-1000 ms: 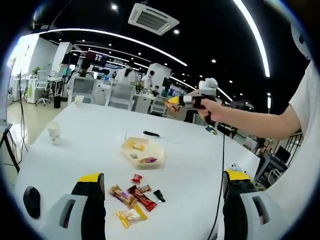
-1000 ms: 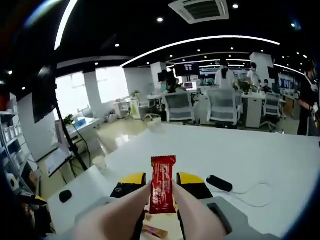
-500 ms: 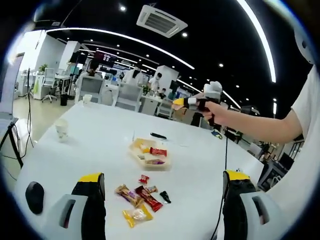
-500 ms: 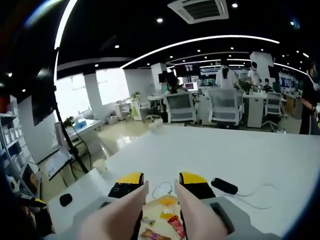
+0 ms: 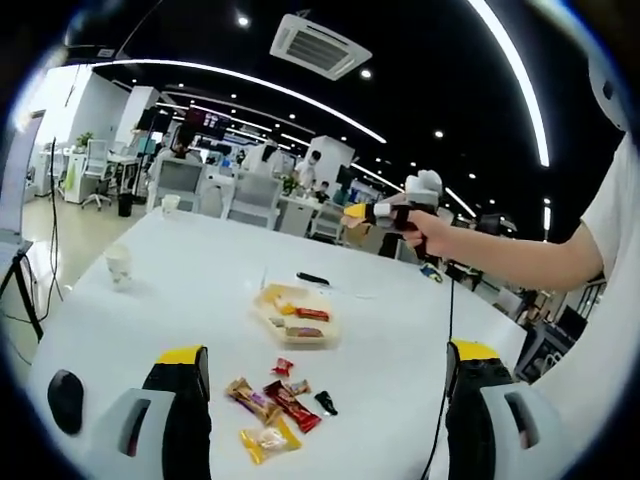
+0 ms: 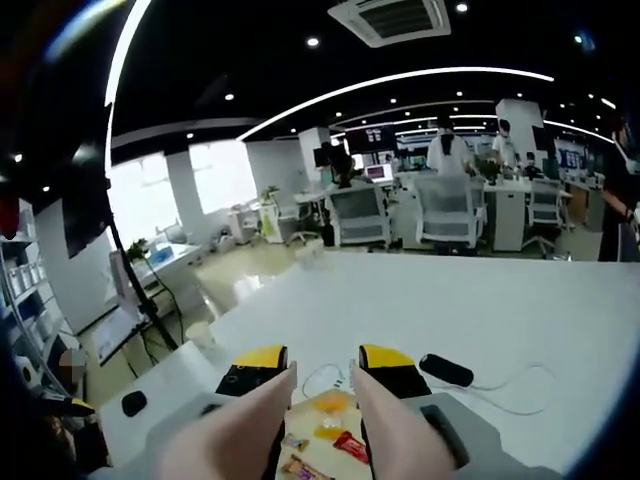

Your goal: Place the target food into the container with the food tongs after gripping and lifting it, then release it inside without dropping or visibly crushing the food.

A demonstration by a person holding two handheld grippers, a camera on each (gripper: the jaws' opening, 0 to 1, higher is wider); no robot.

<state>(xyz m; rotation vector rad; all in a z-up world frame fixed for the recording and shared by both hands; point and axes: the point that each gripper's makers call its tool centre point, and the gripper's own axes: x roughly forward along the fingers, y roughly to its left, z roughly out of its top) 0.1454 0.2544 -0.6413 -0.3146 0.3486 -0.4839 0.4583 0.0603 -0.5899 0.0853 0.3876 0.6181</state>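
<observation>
A shallow pale container point(image 5: 266, 322) sits mid-table with several wrapped snacks in it, among them a red bar point(image 5: 312, 314). More wrapped snacks point(image 5: 270, 400) lie loose on the white table nearer to me. My left gripper point(image 5: 326, 352) hangs low over these with its jaws wide apart and empty. A person's hand holds my right gripper point(image 5: 385, 212) high above and behind the container. In the right gripper view, that gripper point(image 6: 323, 360) is open with nothing between its tongs. Below them I see the container point(image 6: 318, 420) and the red bar point(image 6: 350, 446).
A paper cup point(image 5: 118, 265) stands at the table's left side and a black mouse point(image 5: 62, 400) lies near the front left edge. A black device point(image 6: 445, 370) with a white cable lies beyond the container. Office chairs and desks stand past the table.
A second ago the right gripper held the red bar upright between its tongs. The bar has since dropped out and now lies in the container. The left gripper has hardly moved.
</observation>
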